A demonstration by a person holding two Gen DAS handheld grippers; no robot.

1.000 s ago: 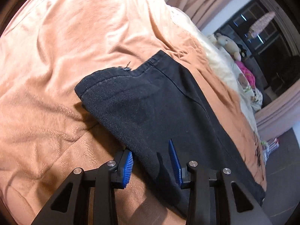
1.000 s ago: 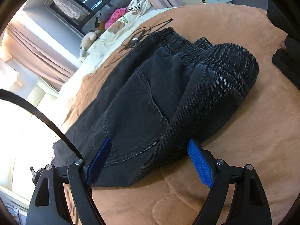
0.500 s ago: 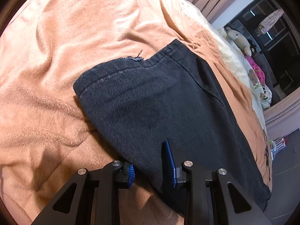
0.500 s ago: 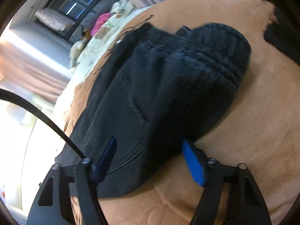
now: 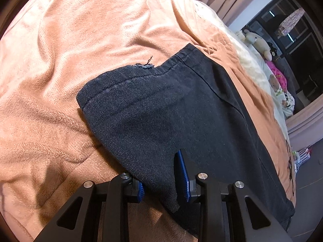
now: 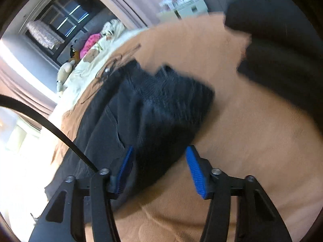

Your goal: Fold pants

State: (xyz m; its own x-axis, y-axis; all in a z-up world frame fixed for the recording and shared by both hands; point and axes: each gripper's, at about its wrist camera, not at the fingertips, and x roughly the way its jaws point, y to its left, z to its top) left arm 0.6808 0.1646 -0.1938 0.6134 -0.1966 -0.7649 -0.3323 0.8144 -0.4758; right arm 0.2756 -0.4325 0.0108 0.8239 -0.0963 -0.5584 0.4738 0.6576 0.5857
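Left wrist view: pants (image 5: 171, 109) lie across frame centre on the bed's blanket (image 5: 60, 60) | left gripper (image 5: 161, 179) clamped on leg edge | right gripper (image 6: 159, 169) just reopening, straddling blurred waistband bulk | denim soft, limp, fairly heavy; grip seams, hems.

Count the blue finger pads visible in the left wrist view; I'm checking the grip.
2: one pad lies on top of the black pants; the other peeks out under their edge, mostly hidden.
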